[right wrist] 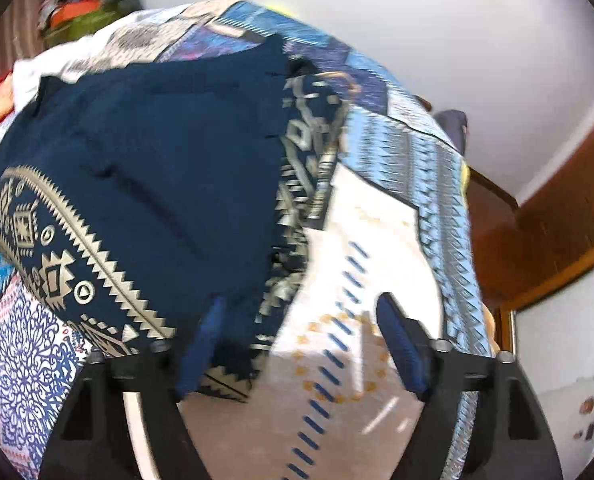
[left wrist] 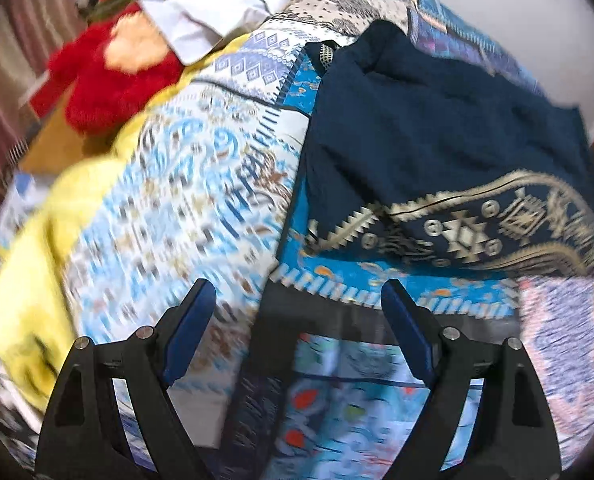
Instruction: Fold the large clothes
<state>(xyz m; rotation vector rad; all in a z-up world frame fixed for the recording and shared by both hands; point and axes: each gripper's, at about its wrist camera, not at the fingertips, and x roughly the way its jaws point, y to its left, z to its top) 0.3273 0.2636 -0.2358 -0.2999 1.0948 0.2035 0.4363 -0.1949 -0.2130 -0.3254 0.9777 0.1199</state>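
A dark navy garment (left wrist: 437,128) with a gold patterned border lies spread on the patchwork bedspread (left wrist: 185,200). It also shows in the right wrist view (right wrist: 169,152), filling the left half. My left gripper (left wrist: 297,304) is open and empty, hovering above the bedspread just short of the garment's near border. My right gripper (right wrist: 301,320) is open, over the garment's near right corner, with its left finger (right wrist: 201,352) above the patterned hem and its right finger (right wrist: 401,344) above the bedspread. Both views are motion-blurred.
A red plush toy (left wrist: 109,76) and a white cloth (left wrist: 217,20) lie at the bed's far left. A yellow blanket edge (left wrist: 37,248) runs along the left. A wooden door frame (right wrist: 557,216) and white wall (right wrist: 417,32) stand to the right of the bed.
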